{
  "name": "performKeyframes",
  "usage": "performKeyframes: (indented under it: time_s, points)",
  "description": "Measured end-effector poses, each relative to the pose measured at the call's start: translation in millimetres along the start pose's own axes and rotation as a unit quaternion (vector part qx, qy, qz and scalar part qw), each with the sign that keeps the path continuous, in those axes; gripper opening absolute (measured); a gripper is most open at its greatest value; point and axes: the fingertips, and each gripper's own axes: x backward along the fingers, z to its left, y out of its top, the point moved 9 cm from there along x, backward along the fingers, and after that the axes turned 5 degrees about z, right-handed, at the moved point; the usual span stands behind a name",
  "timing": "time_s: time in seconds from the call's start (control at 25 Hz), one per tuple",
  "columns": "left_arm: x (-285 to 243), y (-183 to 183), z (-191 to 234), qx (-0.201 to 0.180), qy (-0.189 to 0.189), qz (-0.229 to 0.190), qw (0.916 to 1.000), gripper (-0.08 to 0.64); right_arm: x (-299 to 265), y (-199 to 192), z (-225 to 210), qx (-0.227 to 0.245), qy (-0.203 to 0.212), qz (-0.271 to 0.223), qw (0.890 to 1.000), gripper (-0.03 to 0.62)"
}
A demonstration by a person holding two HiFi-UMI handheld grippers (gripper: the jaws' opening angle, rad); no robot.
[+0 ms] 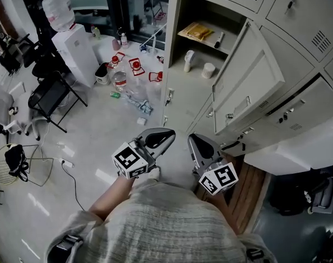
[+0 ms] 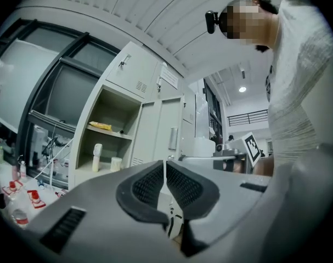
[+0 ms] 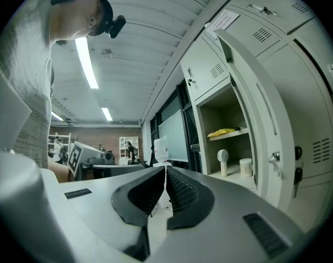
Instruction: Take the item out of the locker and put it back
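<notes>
The locker [image 1: 202, 48] stands open, its door [image 1: 246, 75] swung out to the right. On its upper shelf lie a yellow packet [image 1: 196, 32] and a dark pen [image 1: 219, 39]. On the lower shelf stand a small white fan [image 1: 188, 61] and a white cup [image 1: 208, 70]. My left gripper [image 1: 167, 135] and right gripper [image 1: 192, 139] hover side by side in front of the locker, well short of it. Both are shut with nothing between the pads. The left gripper [image 2: 165, 170] faces the fan [image 2: 97, 156]. Past the right gripper [image 3: 165, 174] I see the fan [image 3: 223, 161] and cup [image 3: 245, 167].
More shut locker doors [image 1: 298, 114] line the right side. Bottles and red-and-white items [image 1: 134, 67] litter the floor to the locker's left, by a white water dispenser [image 1: 75, 51]. Black chairs [image 1: 48, 95] stand further left. A wooden bench [image 1: 248, 193] is at my right.
</notes>
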Motion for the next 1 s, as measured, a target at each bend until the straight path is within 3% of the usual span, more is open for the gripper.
performKeyframes:
  time_s: [0.4,0.68,1.0]
  points:
    - [-38,17,102,-0.033,-0.024,0.008,0.9991,0.009,-78,10,-35,0.039,-0.083,-0.022,0.996,0.026]
    - [-66,15,135,-0.04,-0.027,0.012,0.9988,0.009,-95,9,-61,0.045,-0.132,-0.015,0.99,0.026]
    - [-99,6,155,-0.036,-0.01,0.02,0.9991,0.009,-109,2,-82,0.048,-0.13,-0.012,0.99,0.026]
